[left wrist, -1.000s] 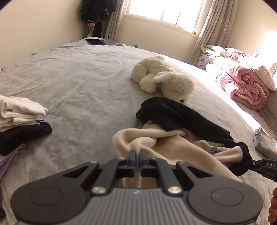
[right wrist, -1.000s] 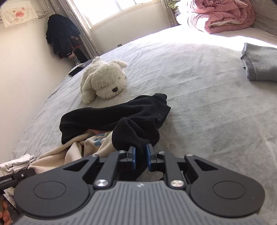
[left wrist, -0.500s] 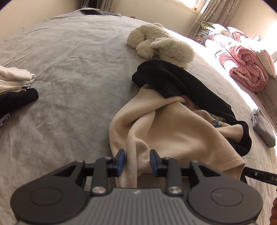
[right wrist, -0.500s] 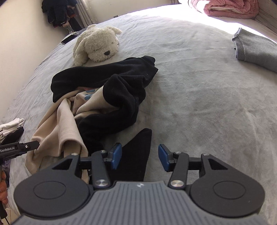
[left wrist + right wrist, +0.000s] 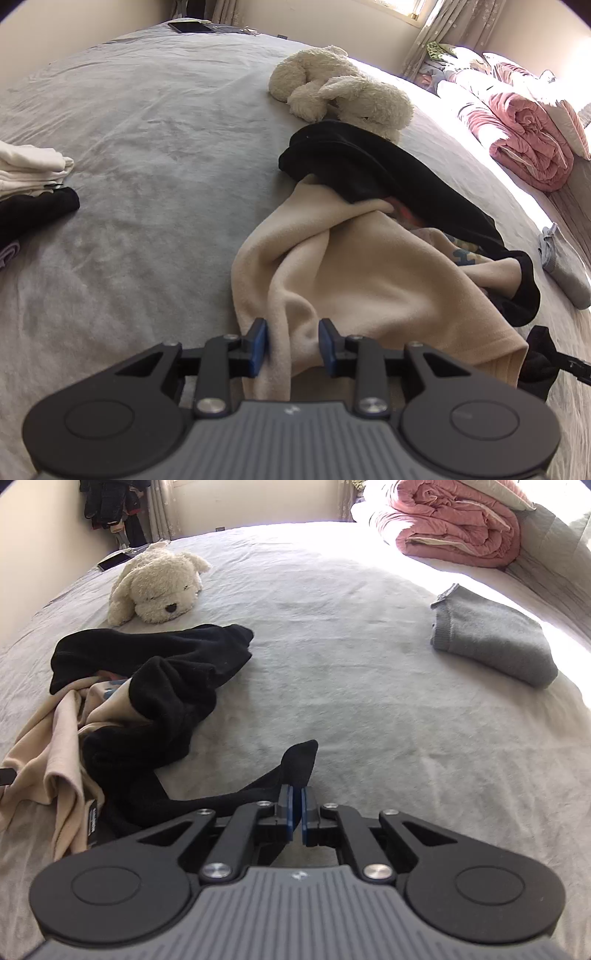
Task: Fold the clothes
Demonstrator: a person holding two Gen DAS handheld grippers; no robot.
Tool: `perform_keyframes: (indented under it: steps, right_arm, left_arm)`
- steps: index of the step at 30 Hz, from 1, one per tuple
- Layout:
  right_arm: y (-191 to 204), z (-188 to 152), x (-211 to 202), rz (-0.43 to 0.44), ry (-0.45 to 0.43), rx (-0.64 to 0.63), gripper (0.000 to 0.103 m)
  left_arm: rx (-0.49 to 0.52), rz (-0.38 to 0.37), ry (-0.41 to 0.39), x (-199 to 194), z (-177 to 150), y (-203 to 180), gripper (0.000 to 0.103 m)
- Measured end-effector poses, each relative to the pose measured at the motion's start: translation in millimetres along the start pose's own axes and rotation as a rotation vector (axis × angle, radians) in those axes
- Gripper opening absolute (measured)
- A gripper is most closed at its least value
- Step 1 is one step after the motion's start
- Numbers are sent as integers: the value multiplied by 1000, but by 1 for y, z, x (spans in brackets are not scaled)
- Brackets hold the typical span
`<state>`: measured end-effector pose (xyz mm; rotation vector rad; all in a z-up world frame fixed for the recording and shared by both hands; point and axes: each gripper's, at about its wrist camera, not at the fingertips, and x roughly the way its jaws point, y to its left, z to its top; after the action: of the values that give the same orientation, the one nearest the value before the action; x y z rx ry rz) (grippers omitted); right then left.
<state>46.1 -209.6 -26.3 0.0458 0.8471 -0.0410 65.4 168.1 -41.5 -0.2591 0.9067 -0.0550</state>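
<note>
A crumpled beige fleece garment [image 5: 369,280] on the grey bedspread [image 5: 147,155] is straddled by the spread left gripper [image 5: 293,343]; the tangled black garment's [image 5: 173,686] corner (near edge) is pinched by the right gripper [image 5: 296,812].

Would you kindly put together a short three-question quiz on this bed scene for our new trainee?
1. True or false: the left gripper is clamped tight on the beige garment.
2. Multiple choice: what is the right gripper shut on? A) the grey sweater B) the black garment C) the plush dog
3. Fill in: the pink quilt lies at the ______ of the bed, far from the grippers.

Key: 1. False: its jaws stand apart, with a fold of fabric between them. 2. B. 3. head.
</note>
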Motion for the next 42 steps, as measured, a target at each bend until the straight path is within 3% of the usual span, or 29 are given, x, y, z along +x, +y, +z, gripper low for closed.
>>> perform_keyframes:
  steps: [9, 15, 24, 25, 26, 28, 38, 42]
  right_arm:
    - [-81, 38, -10, -248, -110, 33, 4]
    - [-119, 53, -2, -323, -152, 67, 4]
    - [-123, 47, 4, -190, -121, 183, 15]
    - [-119, 46, 3, -164, -120, 185, 19]
    - [-115, 46, 1, -137, -119, 188, 35]
    - [-107, 45, -2, -84, -117, 193, 54]
    - [-37, 27, 10, 149, -41, 160, 54]
    - [-10, 18, 20, 224, -8, 155, 54]
  left_arm:
    - [2, 4, 2, 3, 2, -1, 30]
    - [12, 16, 5, 6, 3, -4, 30]
    - [14, 24, 11, 12, 7, -5, 30]
    - [14, 24, 11, 12, 7, -5, 30]
    - [14, 24, 11, 13, 7, -5, 30]
    - [9, 21, 10, 13, 8, -4, 30]
    - [-42, 4, -23, 4, 17, 3, 30]
    - [-76, -17, -55, 6, 28, 2, 39]
